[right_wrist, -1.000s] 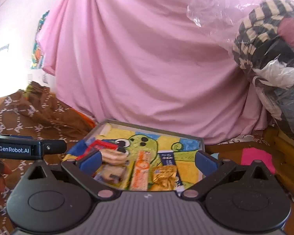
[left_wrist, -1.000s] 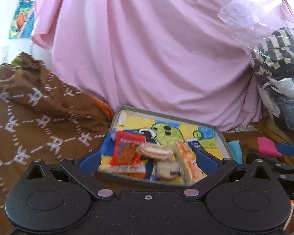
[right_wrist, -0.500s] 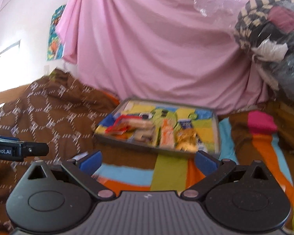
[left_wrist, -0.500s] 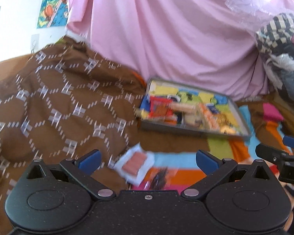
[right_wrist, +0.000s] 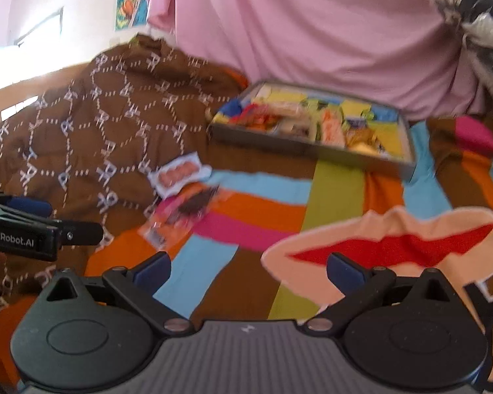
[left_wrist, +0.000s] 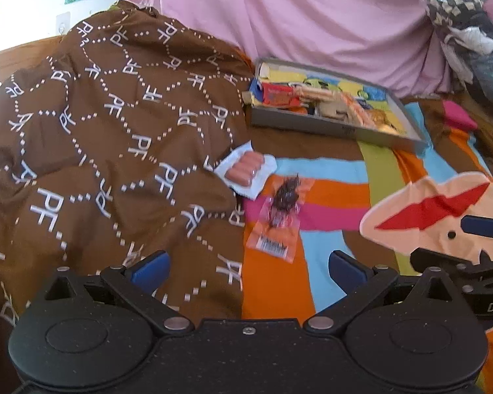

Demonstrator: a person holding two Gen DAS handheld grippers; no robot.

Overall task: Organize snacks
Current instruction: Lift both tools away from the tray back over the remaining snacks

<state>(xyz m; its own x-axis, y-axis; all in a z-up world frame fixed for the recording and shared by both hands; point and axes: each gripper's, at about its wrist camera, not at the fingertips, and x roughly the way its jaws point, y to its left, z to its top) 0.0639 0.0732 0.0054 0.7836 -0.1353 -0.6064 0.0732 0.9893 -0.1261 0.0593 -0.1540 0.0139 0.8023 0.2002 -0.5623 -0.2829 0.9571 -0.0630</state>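
Note:
A shallow grey box (left_wrist: 315,125) (right_wrist: 299,146) with a cartoon-printed inside holds several snack packets at the far side of the striped bedspread. Two packets lie loose on the spread in front of it: a white pack of small sausages (left_wrist: 245,169) (right_wrist: 177,173) and a clear orange pack with a dark snack (left_wrist: 281,215) (right_wrist: 180,215). My left gripper (left_wrist: 246,267) is open and empty, hovering near the dark-snack pack. My right gripper (right_wrist: 248,271) is open and empty too, further right over the stripes.
A rumpled brown patterned blanket (left_wrist: 98,138) (right_wrist: 92,138) covers the left half. A pink sheet (left_wrist: 312,13) hangs behind the box. A pile of clothes and plastic (left_wrist: 470,16) sits at the far right. A peach and red patch (left_wrist: 437,210) (right_wrist: 387,249) marks the spread.
Both grippers have pulled back from the box and tilted down, so the box now lies far off and the two loose packets on the spread have come into view.

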